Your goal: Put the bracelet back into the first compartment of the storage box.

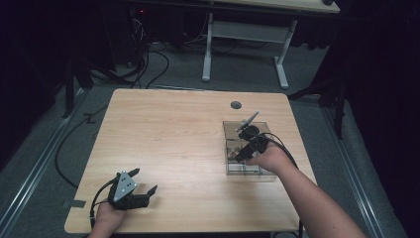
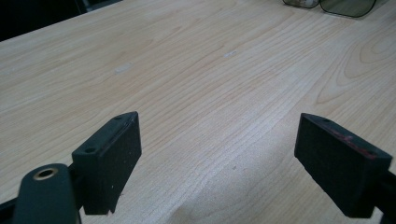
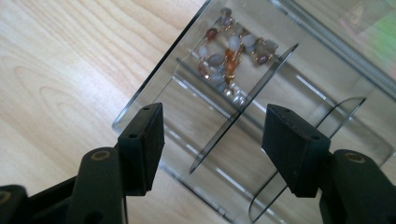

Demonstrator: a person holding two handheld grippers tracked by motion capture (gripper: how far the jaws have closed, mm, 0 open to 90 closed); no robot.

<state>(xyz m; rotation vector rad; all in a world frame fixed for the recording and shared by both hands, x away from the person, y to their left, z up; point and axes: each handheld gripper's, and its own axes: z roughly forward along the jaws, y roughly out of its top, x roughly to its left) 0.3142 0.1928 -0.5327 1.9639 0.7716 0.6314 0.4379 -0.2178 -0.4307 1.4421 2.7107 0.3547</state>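
Clear box [image 3: 299, 70] held a bead bracelet [image 3: 231, 49] in one compartment; right claw [image 3: 212, 135] apart, empty, above it. Left claw [image 2: 219, 158] apart over bare bench [image 1: 173, 134].

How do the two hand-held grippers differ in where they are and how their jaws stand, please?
The left hand-held gripper sits over bare wood near the front of the table, while the right hand-held gripper hangs over the clear acrylic box holding a beaded bracelet. The left one's jaws stand wider apart than the right one's. Both are open, with nothing gripped.
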